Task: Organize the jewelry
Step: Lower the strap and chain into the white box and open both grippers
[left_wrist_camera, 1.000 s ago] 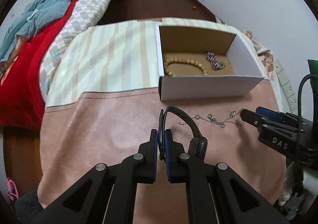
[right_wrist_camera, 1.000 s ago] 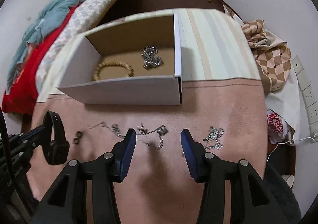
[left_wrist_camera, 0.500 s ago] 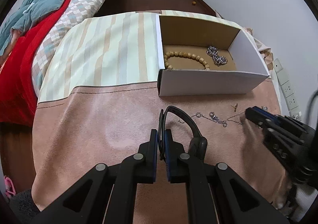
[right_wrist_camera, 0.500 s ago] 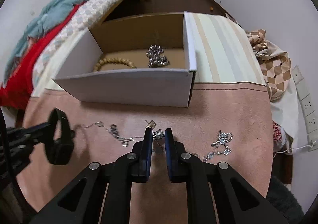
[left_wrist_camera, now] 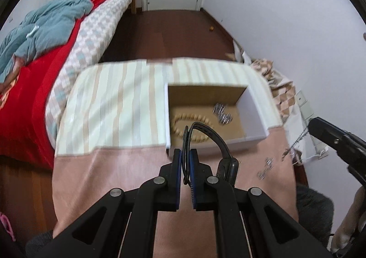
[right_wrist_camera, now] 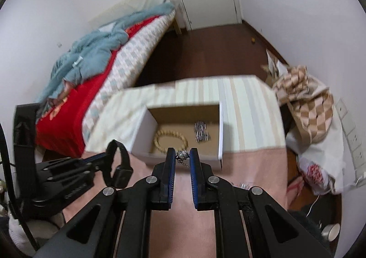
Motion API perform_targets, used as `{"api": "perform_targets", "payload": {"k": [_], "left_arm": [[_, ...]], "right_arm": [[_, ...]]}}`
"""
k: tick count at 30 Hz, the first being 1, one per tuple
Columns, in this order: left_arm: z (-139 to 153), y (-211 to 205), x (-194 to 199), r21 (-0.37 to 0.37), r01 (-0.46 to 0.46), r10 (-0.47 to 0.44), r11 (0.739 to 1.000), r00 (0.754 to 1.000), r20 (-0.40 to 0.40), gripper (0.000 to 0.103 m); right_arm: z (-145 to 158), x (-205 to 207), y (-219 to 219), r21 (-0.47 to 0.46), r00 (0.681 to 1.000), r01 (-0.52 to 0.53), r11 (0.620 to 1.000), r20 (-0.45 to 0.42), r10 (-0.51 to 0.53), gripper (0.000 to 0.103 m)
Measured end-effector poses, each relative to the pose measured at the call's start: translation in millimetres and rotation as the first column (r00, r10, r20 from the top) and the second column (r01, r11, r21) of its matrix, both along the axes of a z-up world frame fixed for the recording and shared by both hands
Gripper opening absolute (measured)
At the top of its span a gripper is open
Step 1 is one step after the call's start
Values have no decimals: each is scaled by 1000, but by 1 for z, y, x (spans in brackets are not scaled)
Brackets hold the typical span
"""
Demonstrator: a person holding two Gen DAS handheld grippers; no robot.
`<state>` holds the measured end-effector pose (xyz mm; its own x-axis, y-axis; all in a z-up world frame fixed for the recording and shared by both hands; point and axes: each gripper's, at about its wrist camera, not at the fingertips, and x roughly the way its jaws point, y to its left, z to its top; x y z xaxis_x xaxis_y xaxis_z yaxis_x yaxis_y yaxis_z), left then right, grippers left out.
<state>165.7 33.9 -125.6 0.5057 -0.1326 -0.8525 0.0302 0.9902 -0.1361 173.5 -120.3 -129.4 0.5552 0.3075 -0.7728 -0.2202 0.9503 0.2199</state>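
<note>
My left gripper (left_wrist_camera: 185,155) is shut on the strap of a black smartwatch (left_wrist_camera: 226,162), held above the pink cloth before the open white cardboard box (left_wrist_camera: 251,141). My right gripper (right_wrist_camera: 182,155) is shut on a silver chain necklace (right_wrist_camera: 182,155), lifted just in front of the box (right_wrist_camera: 220,134). The chain dangles from it in the left wrist view (left_wrist_camera: 297,141). Inside the box lie a wooden bead bracelet (right_wrist_camera: 170,140) and a silver chain heap (right_wrist_camera: 201,133). The smartwatch also shows in the right wrist view (right_wrist_camera: 121,166).
More silver jewelry (left_wrist_camera: 266,166) lies on the pink cloth to the right. The table has a striped cloth (left_wrist_camera: 114,107) behind. A bed (left_wrist_camera: 34,75) stands left, a checked cloth heap (right_wrist_camera: 306,107) right, with wall sockets (right_wrist_camera: 352,134).
Both grippers rose and moved toward the box. My right gripper closed on the silver chain necklace and lifted it off the cloth. The left kept hold of the smartwatch.
</note>
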Motion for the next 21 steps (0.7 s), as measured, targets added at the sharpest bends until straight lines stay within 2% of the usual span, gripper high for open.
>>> {"api": "perform_targets", "payload": {"k": [5, 9, 13, 21], "left_arm": [[26, -1, 26, -11, 22, -22, 1000, 999, 33, 4], [31, -2, 50, 9, 33, -33, 999, 999, 38, 4], [17, -3, 77, 17, 45, -45, 999, 999, -3, 4], [-42, -14, 122, 14, 86, -83, 996, 986, -145, 4]], "right_arm": [[47, 15, -1, 3, 998, -15, 1000, 54, 15, 13], [63, 37, 1, 5, 998, -26, 1000, 58, 26, 13], [44, 68, 6, 10, 1000, -25, 1000, 6, 25, 13], [-31, 109, 15, -22, 990, -23, 999, -136, 20, 13]]}}
